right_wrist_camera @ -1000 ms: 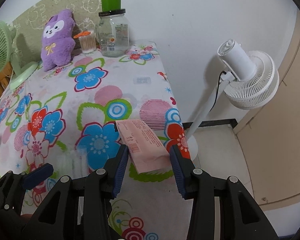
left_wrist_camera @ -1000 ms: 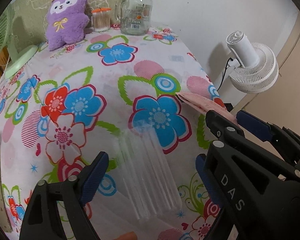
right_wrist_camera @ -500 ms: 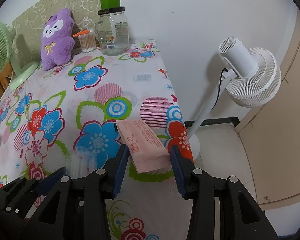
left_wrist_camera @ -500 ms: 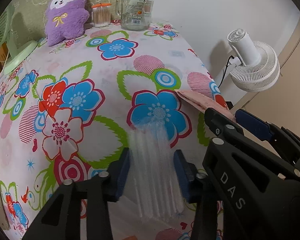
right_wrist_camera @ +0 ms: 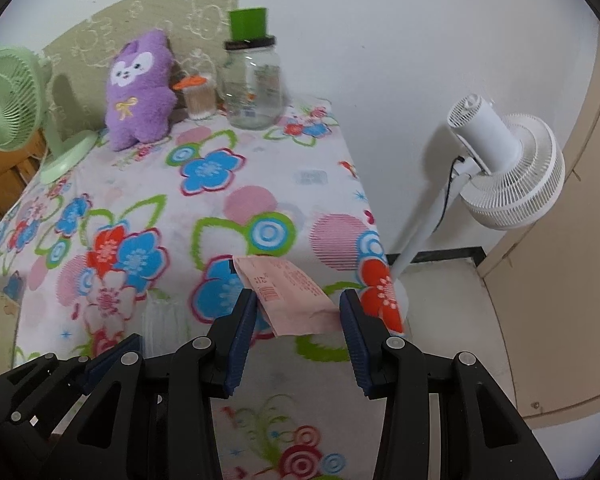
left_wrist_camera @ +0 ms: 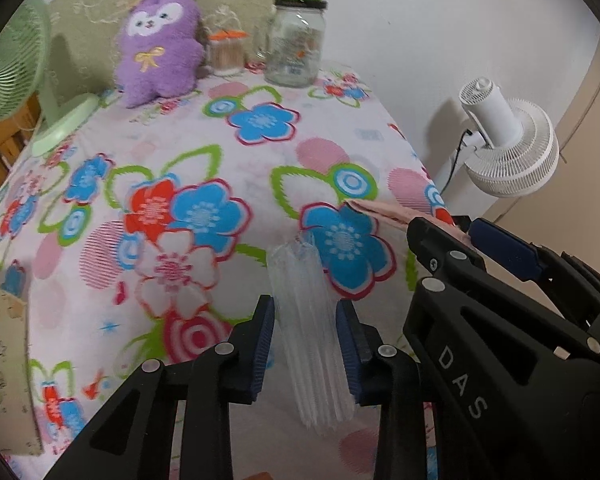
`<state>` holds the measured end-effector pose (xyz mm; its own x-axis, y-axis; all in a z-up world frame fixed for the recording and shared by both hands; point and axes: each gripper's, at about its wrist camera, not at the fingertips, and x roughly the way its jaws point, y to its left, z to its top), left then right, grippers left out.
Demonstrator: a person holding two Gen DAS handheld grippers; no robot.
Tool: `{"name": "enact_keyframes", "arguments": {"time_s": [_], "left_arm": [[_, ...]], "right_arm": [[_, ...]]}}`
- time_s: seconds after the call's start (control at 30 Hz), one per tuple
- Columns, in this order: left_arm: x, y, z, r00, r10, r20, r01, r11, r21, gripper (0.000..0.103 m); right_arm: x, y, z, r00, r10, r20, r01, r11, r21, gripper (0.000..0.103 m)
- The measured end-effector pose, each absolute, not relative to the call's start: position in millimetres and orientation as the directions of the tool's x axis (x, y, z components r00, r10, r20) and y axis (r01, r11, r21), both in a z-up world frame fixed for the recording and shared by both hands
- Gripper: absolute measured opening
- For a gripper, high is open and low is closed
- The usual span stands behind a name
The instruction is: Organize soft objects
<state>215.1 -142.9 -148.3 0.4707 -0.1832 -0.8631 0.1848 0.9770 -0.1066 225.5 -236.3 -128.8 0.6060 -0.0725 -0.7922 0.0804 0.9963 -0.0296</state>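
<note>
Now both tongs hang over the near right corner of the flowered tabletop (left_wrist_camera: 260,152). The left gripper (left_wrist_camera: 305,344) is closing, its blue pads pressing a clear packet (left_wrist_camera: 306,320) standing between them. Just beside it, the right gripper (right_wrist_camera: 298,322) pinches a pink packet (right_wrist_camera: 296,300) near the tabletop's right edge.
</note>
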Motion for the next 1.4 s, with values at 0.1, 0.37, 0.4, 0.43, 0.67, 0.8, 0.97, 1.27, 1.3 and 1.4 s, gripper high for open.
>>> {"name": "enact_keyframes", "arguments": {"time_s": [0.1,0.37,0.4,0.43,0.67,0.8,0.97,1.27,1.3,1.4], "left_arm": [[210,-130,-139,0.489,-0.169,-0.856,0.167,0.981,-0.098,0.032],[192,-85,-114,0.539,-0.120,-0.834,0.107,0.992,-0.074,0.032],[189,-77,-111,0.545,-0.113,-0.831,0.096,0.993,-0.072,0.032],[187,-71,-109,0.549,-0.109,-0.828,0.088,0.993,-0.073,0.032],[172,-38,-108,0.554,-0.100,-0.826,0.050,0.995,-0.087,0.032],[170,-36,-111,0.548,-0.104,-0.830,0.056,0.995,-0.088,0.032],[177,-49,-120,0.530,-0.118,-0.840,0.072,0.993,-0.094,0.032],[191,-77,-137,0.508,-0.119,-0.853,0.107,0.991,-0.075,0.032],[193,-79,-139,0.504,-0.118,-0.856,0.104,0.992,-0.075,0.032],[197,-87,-148,0.486,-0.116,-0.866,0.106,0.992,-0.074,0.032]], "right_arm": [[221,-222,-120,0.618,-0.055,-0.784,0.059,0.998,-0.023,0.046],[209,-173,-95,0.644,-0.002,-0.765,-0.016,1.000,-0.016,0.036],[208,-166,-92,0.646,0.005,-0.763,-0.027,1.000,-0.016,0.036],[206,-158,-89,0.649,0.010,-0.761,-0.036,0.999,-0.018,0.036],[195,-127,-87,0.644,0.013,-0.765,-0.065,0.997,-0.038,0.033],[193,-126,-91,0.633,0.002,-0.774,-0.064,0.997,-0.049,0.033],[200,-139,-101,0.616,-0.009,-0.788,-0.050,0.998,-0.050,0.033],[212,-172,-121,0.601,-0.015,-0.799,-0.030,0.999,-0.042,0.034],[214,-175,-124,0.592,-0.016,-0.806,-0.026,0.999,-0.039,0.039],[219,-183,-134,0.571,-0.009,-0.821,-0.020,0.999,-0.026,0.057]]}}
